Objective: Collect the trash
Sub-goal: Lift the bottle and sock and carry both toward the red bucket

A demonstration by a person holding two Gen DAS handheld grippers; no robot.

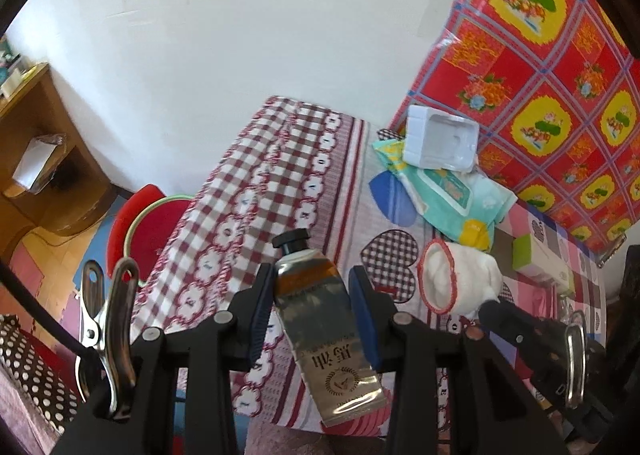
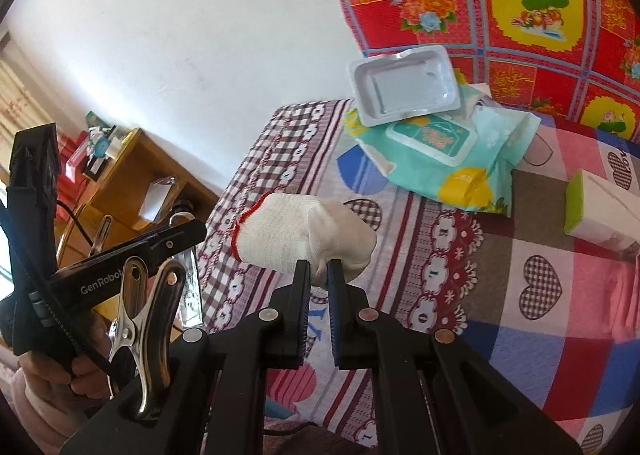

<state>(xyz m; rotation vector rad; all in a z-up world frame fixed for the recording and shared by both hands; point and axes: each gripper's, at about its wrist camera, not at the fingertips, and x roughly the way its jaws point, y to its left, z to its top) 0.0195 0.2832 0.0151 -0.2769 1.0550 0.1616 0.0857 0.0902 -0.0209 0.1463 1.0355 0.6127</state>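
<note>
My left gripper (image 1: 314,311) is shut on a dark metallic tube with a black cap (image 1: 320,319), held up above the patterned bedcover (image 1: 256,191). My right gripper (image 2: 319,275) is shut on a white knitted glove with a red cuff (image 2: 296,233), pinching it at one end. That same glove (image 1: 456,281) shows in the left wrist view, with the right gripper's black body (image 1: 532,335) below it. A white plastic tray (image 2: 404,85) rests on a teal wet-wipes pack (image 2: 440,151) further back on the bed.
A green and white box (image 2: 600,211) lies at the right on the bedcover. A red floral sheet (image 2: 520,15) hangs behind. A wooden shelf unit (image 1: 36,159) and a red stool (image 1: 144,223) stand on the floor to the left. A hand (image 2: 44,387) holds the left gripper's handle.
</note>
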